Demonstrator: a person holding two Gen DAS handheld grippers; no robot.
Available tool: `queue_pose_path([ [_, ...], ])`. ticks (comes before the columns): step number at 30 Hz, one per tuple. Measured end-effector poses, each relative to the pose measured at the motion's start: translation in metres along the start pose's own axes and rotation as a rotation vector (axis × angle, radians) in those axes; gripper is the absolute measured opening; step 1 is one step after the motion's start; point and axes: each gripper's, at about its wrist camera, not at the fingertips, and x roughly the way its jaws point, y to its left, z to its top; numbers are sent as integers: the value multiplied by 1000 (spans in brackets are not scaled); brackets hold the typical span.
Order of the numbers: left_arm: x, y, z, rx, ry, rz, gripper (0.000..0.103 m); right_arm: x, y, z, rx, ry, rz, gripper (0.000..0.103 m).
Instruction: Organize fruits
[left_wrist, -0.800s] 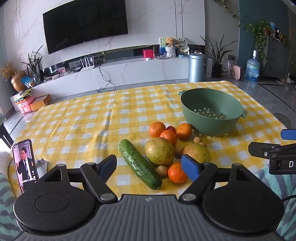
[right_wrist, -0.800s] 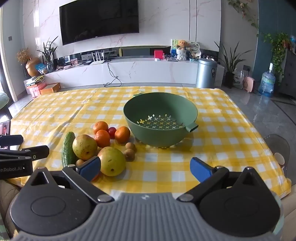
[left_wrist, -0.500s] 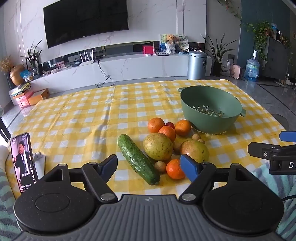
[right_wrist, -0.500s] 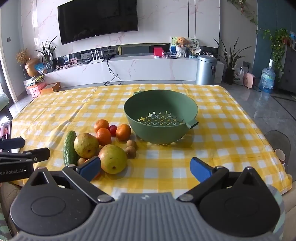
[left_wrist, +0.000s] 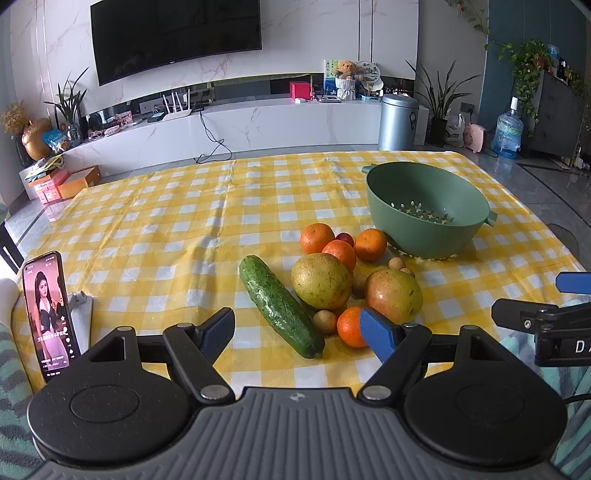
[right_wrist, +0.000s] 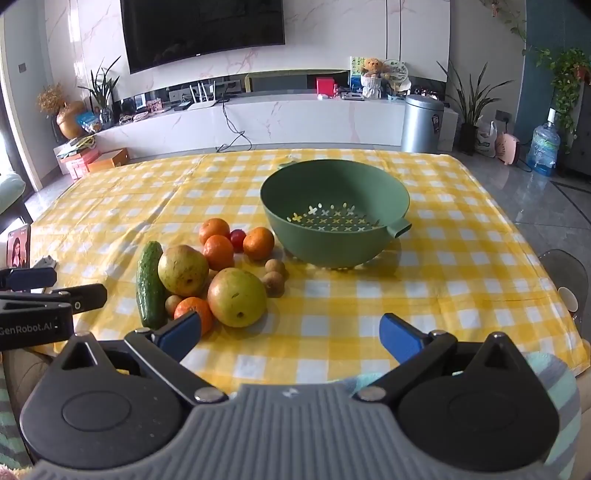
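Note:
A pile of fruit lies on the yellow checked tablecloth: a cucumber, two large yellow-green pears, several oranges, a small red fruit and a few small brown round fruits. An empty green colander bowl stands just behind and right of the pile. My left gripper is open, held above the near table edge in front of the cucumber. My right gripper is open too, hovering in front of the nearest pear, with nothing between its fingers.
A phone with a lit screen stands propped at the table's near left corner. The other gripper shows at each view's edge. Beyond the table are a TV wall, a white cabinet and a metal bin.
Both grippers have drifted slightly, so the fruit pile sits a little higher and nearer in view. Both stay open and nothing on the table has moved.

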Motion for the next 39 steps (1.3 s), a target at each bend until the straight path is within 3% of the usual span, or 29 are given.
queue_pose_path([
  [39, 8, -8, -7, 54, 72, -46, 90, 3, 3, -3, -17, 47, -3, 99],
])
